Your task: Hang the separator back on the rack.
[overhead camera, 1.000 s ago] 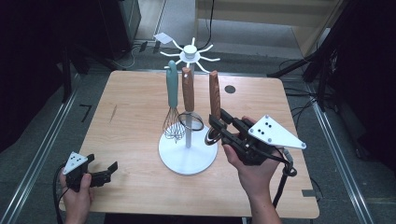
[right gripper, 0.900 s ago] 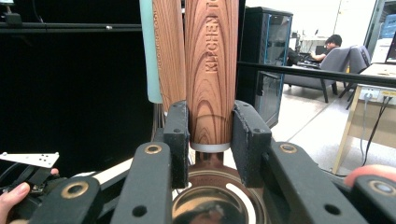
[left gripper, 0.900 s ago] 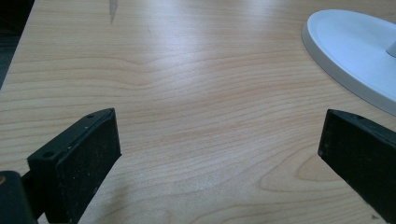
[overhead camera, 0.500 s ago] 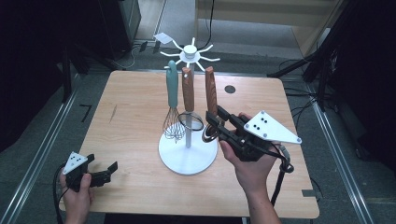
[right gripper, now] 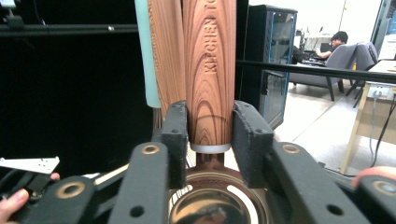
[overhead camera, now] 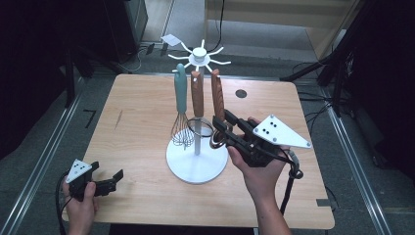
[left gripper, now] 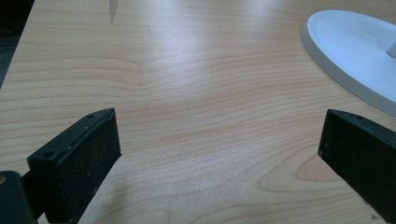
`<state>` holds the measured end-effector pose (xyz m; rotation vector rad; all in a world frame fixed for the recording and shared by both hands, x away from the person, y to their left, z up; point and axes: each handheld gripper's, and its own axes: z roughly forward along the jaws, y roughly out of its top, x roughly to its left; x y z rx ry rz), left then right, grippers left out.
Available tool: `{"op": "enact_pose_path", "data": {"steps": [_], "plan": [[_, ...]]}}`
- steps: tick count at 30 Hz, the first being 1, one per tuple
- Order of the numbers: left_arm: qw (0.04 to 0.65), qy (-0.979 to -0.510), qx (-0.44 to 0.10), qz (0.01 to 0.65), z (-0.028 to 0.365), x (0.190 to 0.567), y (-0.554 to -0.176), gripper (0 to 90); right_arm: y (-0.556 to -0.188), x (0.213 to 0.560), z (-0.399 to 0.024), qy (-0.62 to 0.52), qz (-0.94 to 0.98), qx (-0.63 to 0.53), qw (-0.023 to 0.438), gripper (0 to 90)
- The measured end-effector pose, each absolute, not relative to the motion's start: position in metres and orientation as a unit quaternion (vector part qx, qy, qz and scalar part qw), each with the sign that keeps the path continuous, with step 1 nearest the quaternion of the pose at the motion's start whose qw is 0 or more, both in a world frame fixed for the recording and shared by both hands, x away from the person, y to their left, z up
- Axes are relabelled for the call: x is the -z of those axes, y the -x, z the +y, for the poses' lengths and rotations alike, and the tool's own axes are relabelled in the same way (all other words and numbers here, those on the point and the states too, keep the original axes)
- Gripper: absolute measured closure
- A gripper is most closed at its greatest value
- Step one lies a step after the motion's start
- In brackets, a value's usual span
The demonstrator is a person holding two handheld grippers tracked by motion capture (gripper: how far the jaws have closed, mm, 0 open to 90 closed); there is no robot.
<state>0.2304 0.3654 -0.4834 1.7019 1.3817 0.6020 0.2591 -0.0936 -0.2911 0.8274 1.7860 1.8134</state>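
**Right gripper at the wooden-handled utensil on the rack**

Wooden table [overhead camera: 147, 107] stood on a dark floor, with cables and dark equipment around it. A white rack [overhead camera: 197, 122] with a round base plate and a spoked top stood near the table's middle. Three utensils hung from the spokes: a whisk [overhead camera: 181, 105] with a pale green handle, a second utensil [overhead camera: 196, 95] with a wooden handle, and a wooden-handled utensil [overhead camera: 217, 95] on the side nearest the right hand.

The right gripper [overhead camera: 221, 128] was held level at the lower end of the wooden-handled utensil. In the right gripper view, the wooden-handled utensil [right gripper: 209, 70] hung upright between the two black jaws, with its white collar and metal bowl just below the pads. A narrow gap showed between the handle and the pad on the right of that view; the other pad [right gripper: 176, 133] lay close against the wood. The jaws had just been opening, with the handle between them, and the grip was released.

The left gripper [overhead camera: 108, 181] rested low at the near left corner of the table, well apart from the rack. In the left gripper view its jaws stood wide apart over bare wood, with the rack's base plate [left gripper: 345, 51] at the upper right.
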Motion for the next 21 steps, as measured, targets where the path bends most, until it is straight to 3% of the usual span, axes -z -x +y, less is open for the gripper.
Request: {"op": "enact_pose_path", "data": {"steps": [1, 17, 21], "plan": [[0.421, -0.679, -0.24, 0.551, 0.365, 0.483, -0.23, 0.0, -0.259, 0.292, -0.095, -0.302, 0.646, -0.661, 0.235, 58.0], [0.42, -0.679, -0.241, 0.552, 0.365, 0.483, -0.23, 0.0, -0.258, 0.341, -0.114, -0.346, 0.66, -0.613, 0.262, 29.7], [0.419, -0.681, -0.242, 0.55, 0.365, 0.483, -0.23, 0.0, -0.258, 0.354, -0.119, -0.356, 0.665, -0.6, 0.266, 26.8]]}}
